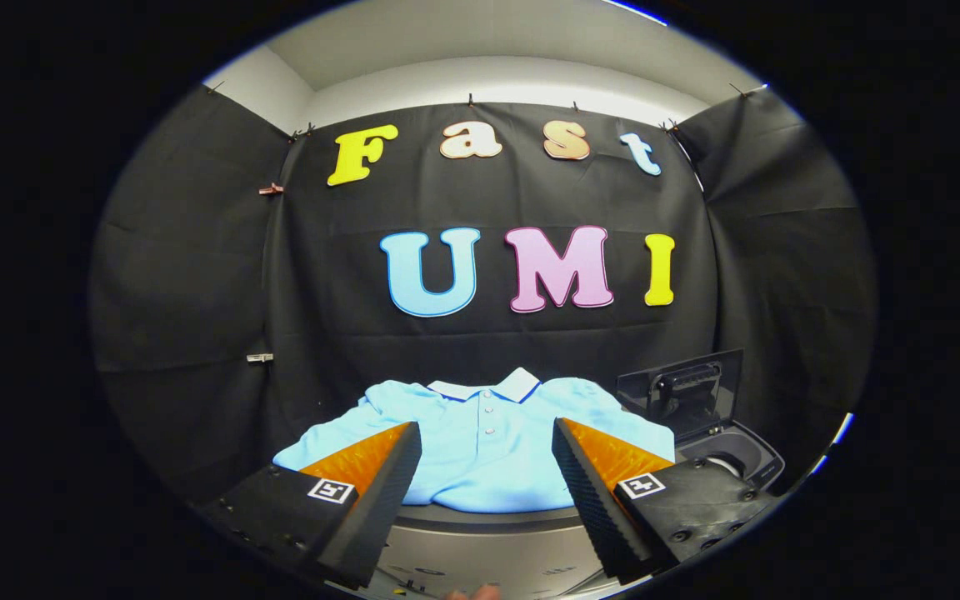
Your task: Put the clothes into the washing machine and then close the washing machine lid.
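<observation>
A light blue polo shirt (484,442) with a white collar lies spread flat on a dark surface, just ahead of my fingers. My gripper (487,437) is open, with a wide gap between its two fingers, and nothing sits between them. Both fingers (380,483) hover in front of the shirt's lower half without touching it. To the right of the shirt stands a small washing machine (738,462). Its dark lid (684,387) is raised upright at the back, so the round drum opening is exposed.
Black cloth walls close the booth behind and on both sides. A grey rounded edge (488,521) runs beneath the shirt, with a pale surface below it. A fingertip (480,593) of the person shows at the very bottom between the fingers.
</observation>
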Demonstrator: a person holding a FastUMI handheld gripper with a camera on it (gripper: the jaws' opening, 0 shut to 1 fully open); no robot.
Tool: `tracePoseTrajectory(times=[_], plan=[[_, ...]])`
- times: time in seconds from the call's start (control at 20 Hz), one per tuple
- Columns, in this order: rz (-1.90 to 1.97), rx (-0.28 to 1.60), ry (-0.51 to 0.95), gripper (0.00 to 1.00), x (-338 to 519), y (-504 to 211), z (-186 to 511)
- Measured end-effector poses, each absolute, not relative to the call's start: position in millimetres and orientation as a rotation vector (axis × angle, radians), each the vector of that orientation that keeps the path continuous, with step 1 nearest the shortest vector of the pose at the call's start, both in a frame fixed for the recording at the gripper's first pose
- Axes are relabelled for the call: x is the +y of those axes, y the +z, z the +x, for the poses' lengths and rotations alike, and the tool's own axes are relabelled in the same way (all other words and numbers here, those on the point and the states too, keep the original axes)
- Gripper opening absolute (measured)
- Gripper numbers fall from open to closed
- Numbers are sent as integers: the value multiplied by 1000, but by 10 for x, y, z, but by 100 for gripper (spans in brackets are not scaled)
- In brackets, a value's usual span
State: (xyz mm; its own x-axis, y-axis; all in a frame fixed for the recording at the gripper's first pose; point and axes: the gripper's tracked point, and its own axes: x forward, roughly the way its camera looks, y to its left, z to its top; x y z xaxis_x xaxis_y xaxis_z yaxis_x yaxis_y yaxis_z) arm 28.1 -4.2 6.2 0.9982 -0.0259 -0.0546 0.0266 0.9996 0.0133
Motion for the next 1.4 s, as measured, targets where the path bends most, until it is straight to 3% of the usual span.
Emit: tracePoseTrajectory(times=[0.7, 1.4], plan=[[0, 294, -44, 99, -38, 96, 1380], [44, 720, -69, 100, -98, -706, 2110]])
